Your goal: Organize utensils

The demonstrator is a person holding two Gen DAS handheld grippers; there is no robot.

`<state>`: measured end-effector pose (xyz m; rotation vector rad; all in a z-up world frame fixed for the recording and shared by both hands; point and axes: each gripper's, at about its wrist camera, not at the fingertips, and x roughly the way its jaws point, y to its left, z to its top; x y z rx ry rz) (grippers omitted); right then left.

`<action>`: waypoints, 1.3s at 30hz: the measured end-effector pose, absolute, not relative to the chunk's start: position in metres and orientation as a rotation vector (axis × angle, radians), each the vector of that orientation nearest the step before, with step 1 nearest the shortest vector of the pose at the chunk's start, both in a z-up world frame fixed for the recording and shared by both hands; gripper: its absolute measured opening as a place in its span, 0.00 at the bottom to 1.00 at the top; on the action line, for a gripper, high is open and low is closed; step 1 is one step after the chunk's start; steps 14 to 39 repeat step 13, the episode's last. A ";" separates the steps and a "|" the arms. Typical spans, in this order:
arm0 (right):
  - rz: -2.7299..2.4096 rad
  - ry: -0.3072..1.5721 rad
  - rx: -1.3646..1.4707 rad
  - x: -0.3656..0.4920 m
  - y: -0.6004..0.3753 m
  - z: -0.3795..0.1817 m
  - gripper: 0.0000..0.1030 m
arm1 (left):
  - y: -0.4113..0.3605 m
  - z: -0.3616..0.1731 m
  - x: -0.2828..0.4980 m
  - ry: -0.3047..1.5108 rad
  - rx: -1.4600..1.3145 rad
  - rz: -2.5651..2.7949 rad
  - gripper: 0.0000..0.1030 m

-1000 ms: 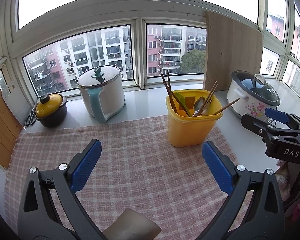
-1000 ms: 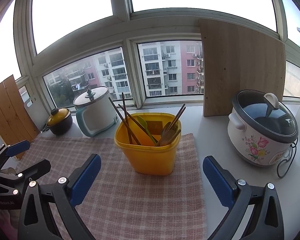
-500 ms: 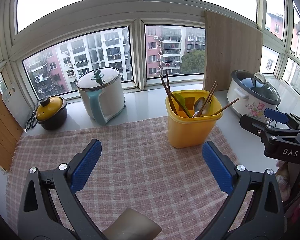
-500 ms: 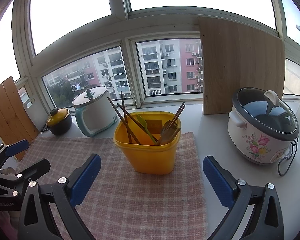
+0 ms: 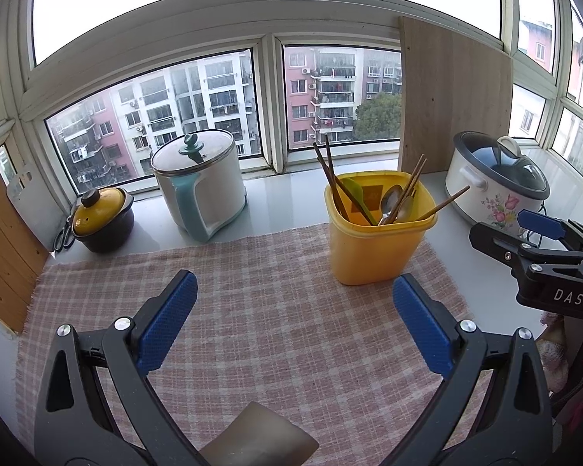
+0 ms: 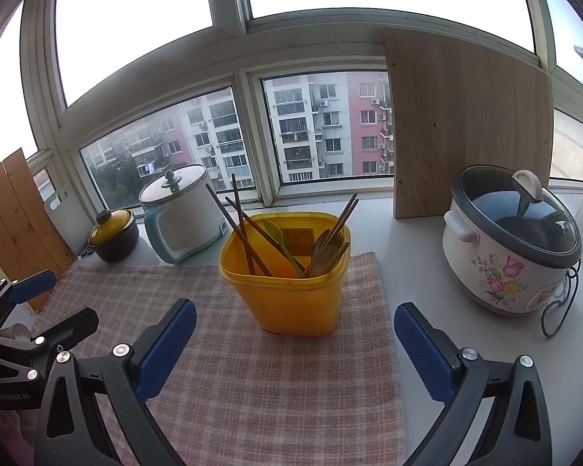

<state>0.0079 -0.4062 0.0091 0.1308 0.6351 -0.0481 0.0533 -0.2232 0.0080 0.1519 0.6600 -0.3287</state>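
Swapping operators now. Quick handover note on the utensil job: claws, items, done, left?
Left claw: open, empty, hovering over the checked cloth.
Right claw: open, empty, facing the yellow bin.
Items: the bin stands upright on the cloth, near its far right corner. Chopsticks, a green utensil and metal spoons all stand in it, leaning against the rim.
Done: no loose utensils show on the cloth or counter.
Left: possibly nothing. Chopsticks are split between the bin's two sides; group them if sorting is wanted.

Lower ends of chopsticks (image 6: 248,233) and spoons (image 5: 392,202) hidden inside yellow bin (image 6: 291,295).
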 end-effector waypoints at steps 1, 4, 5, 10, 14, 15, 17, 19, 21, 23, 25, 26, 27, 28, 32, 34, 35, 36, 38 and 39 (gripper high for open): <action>-0.049 0.635 0.132 0.008 -0.406 0.009 1.00 | -0.223 0.007 0.054 0.659 0.155 -0.326 0.99; -0.050 0.637 0.133 0.008 -0.406 0.008 1.00 | -0.219 0.006 0.054 0.657 0.157 -0.316 0.99; -0.051 0.637 0.134 0.008 -0.406 0.007 1.00 | -0.218 0.006 0.055 0.656 0.156 -0.312 0.99; -0.050 0.645 0.135 0.009 -0.404 0.006 1.00 | -0.217 0.007 0.053 0.635 0.164 -0.298 0.99; -0.048 0.651 0.137 0.009 -0.404 0.005 1.00 | -0.220 0.009 0.051 0.619 0.183 -0.281 0.99; -0.048 0.651 0.137 0.009 -0.404 0.005 1.00 | -0.220 0.009 0.051 0.619 0.183 -0.281 0.99; -0.048 0.651 0.137 0.009 -0.404 0.005 1.00 | -0.220 0.009 0.051 0.619 0.183 -0.281 0.99; -0.048 0.651 0.137 0.009 -0.404 0.005 1.00 | -0.220 0.009 0.051 0.619 0.183 -0.281 0.99; -0.048 0.651 0.137 0.009 -0.404 0.005 1.00 | -0.220 0.009 0.051 0.619 0.183 -0.281 0.99; -0.048 0.651 0.137 0.009 -0.404 0.005 1.00 | -0.220 0.009 0.051 0.619 0.183 -0.281 0.99; -0.048 0.651 0.137 0.009 -0.404 0.005 1.00 | -0.220 0.009 0.051 0.619 0.183 -0.281 0.99; -0.048 0.651 0.137 0.009 -0.404 0.005 1.00 | -0.220 0.009 0.051 0.619 0.183 -0.281 0.99; -0.048 0.651 0.137 0.009 -0.404 0.005 1.00 | -0.220 0.009 0.051 0.619 0.183 -0.281 0.99; -0.048 0.651 0.137 0.009 -0.404 0.005 1.00 | -0.220 0.009 0.051 0.619 0.183 -0.281 0.99; -0.048 0.651 0.137 0.009 -0.404 0.005 1.00 | -0.220 0.009 0.051 0.619 0.183 -0.281 0.99; -0.048 0.651 0.137 0.009 -0.404 0.005 1.00 | -0.220 0.009 0.051 0.619 0.183 -0.281 0.99; -0.048 0.651 0.137 0.009 -0.404 0.005 1.00 | -0.220 0.009 0.051 0.619 0.183 -0.281 0.99; -0.048 0.651 0.137 0.009 -0.404 0.005 1.00 | -0.220 0.009 0.051 0.619 0.183 -0.281 0.99; -0.048 0.651 0.137 0.009 -0.404 0.005 1.00 | -0.220 0.009 0.051 0.619 0.183 -0.281 0.99; -0.048 0.651 0.137 0.009 -0.404 0.005 1.00 | -0.220 0.009 0.051 0.619 0.183 -0.281 0.99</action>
